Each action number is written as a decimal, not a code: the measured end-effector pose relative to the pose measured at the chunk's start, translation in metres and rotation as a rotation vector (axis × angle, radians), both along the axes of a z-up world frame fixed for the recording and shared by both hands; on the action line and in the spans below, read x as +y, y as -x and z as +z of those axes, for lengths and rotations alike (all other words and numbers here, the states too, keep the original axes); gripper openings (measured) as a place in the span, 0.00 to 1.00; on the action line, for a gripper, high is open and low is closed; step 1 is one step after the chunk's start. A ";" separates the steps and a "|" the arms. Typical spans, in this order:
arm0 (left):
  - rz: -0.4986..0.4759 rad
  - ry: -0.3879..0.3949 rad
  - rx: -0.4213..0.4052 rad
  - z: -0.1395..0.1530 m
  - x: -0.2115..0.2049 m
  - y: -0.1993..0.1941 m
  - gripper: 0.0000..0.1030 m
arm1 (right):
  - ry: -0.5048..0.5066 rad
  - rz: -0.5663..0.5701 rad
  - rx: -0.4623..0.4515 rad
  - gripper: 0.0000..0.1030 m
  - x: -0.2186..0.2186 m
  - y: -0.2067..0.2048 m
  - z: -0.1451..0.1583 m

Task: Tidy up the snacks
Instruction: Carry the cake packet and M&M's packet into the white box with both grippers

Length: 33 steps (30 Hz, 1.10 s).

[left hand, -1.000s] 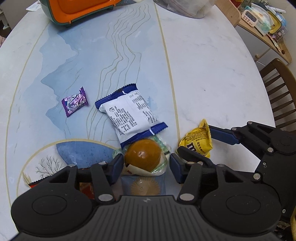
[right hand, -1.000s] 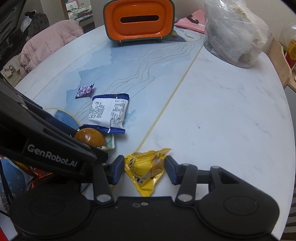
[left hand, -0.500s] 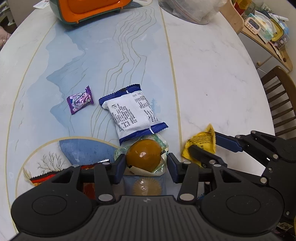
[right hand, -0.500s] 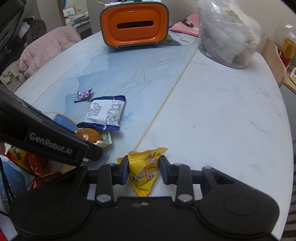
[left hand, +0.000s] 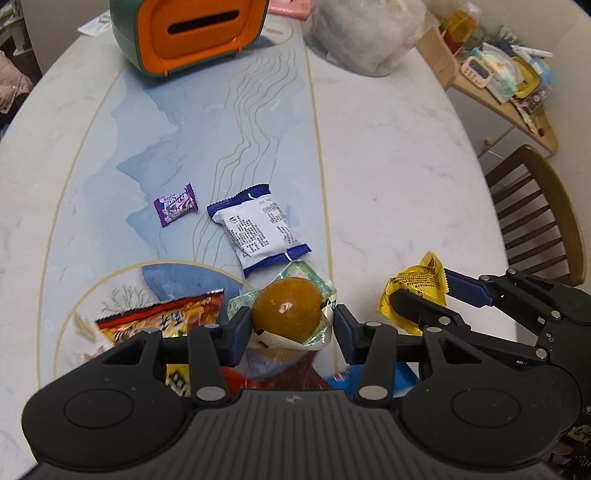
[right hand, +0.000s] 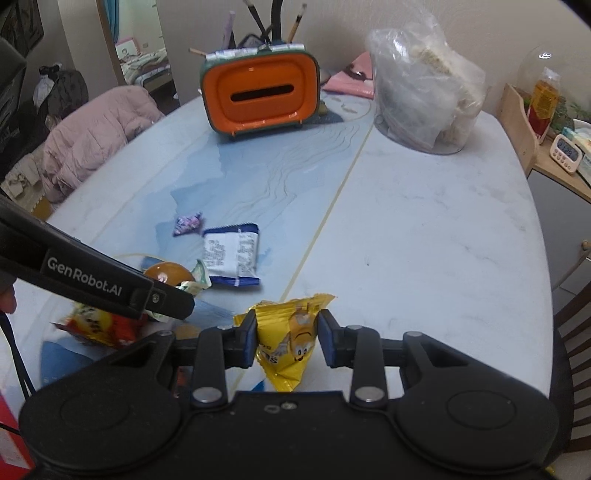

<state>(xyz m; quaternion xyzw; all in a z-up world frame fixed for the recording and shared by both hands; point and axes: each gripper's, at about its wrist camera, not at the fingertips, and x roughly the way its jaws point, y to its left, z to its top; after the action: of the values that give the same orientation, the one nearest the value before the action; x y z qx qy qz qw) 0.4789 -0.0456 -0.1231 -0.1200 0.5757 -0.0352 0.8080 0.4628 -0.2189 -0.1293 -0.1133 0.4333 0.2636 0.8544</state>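
While both grippers have a snack pinched, most of the sorting looks undone, as I judge it. Toward the near left edge of the tabletop [left hand: 388,155] lies a red-orange snack bag [left hand: 162,317]. Further in, toward the middle, sit a purple candy [left hand: 176,204] and, just to its right, a blue-and-white packet [left hand: 256,229], both untouched. At the near edge the left gripper [left hand: 288,328] has just been closing and is clamped on a brown round snack in clear wrap [left hand: 287,308]. To its right the right gripper [right hand: 287,334] has squeezed together on a yellow candy bag [right hand: 290,332], creasing it. At the far edge stand an orange box with a slot [left hand: 192,33] and a clear plastic bag [right hand: 424,85]; where the snacks should go I cannot tell.
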 end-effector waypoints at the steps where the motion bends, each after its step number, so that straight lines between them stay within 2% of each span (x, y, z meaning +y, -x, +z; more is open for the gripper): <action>1: -0.002 0.001 -0.005 0.005 0.001 0.004 0.46 | -0.004 -0.003 -0.002 0.31 0.000 0.004 0.005; 10: -0.031 -0.004 -0.026 0.051 0.009 0.053 0.46 | -0.036 0.014 -0.023 0.31 0.008 0.061 0.054; 19: -0.066 -0.008 -0.064 0.089 0.026 0.122 0.46 | -0.071 0.029 -0.027 0.31 0.023 0.131 0.092; 27: -0.086 -0.030 -0.093 0.113 0.041 0.192 0.46 | -0.102 0.046 -0.016 0.32 0.035 0.194 0.108; 33: -0.097 -0.039 -0.088 0.114 0.051 0.237 0.46 | -0.109 0.067 -0.002 0.32 0.043 0.232 0.108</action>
<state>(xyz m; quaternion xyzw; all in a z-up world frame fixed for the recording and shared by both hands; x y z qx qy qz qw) 0.2416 0.0049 -0.0087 -0.0746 0.5452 -0.0683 0.8322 0.2304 -0.1757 -0.0210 -0.0814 0.4135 0.3151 0.8504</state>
